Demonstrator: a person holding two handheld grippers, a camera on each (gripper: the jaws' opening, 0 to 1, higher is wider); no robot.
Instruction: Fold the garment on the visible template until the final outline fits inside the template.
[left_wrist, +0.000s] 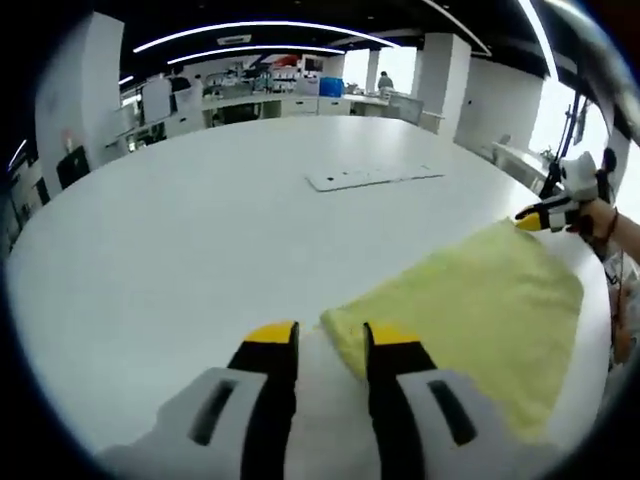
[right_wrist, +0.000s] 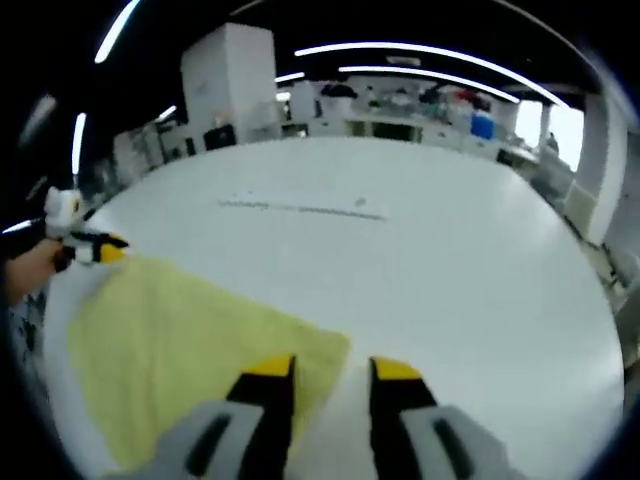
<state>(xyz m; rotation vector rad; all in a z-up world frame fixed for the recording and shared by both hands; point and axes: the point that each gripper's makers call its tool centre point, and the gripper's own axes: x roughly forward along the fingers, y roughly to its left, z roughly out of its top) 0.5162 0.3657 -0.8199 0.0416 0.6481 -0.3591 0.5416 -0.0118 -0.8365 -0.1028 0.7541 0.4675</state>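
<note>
A yellow garment (left_wrist: 470, 300) lies flat as a folded rectangle on the white round table (left_wrist: 200, 230). In the left gripper view my left gripper (left_wrist: 332, 336) is open, and the garment's near corner lies between its yellow-tipped jaws. My right gripper (left_wrist: 545, 213), held by a hand, sits at the garment's far right corner. In the right gripper view my right gripper (right_wrist: 332, 370) is open over a corner of the garment (right_wrist: 190, 340). The left gripper (right_wrist: 95, 248) shows at the cloth's far left corner. A thin white template sheet (left_wrist: 370, 177) (right_wrist: 300, 208) lies apart from the garment, farther across the table.
The table's edge (left_wrist: 590, 330) curves close past the garment on the person's side. Beyond the table stand office desks, white pillars (right_wrist: 230, 80) and a dark stand (left_wrist: 570, 130) by the windows. A person stands far off at the back (left_wrist: 385, 82).
</note>
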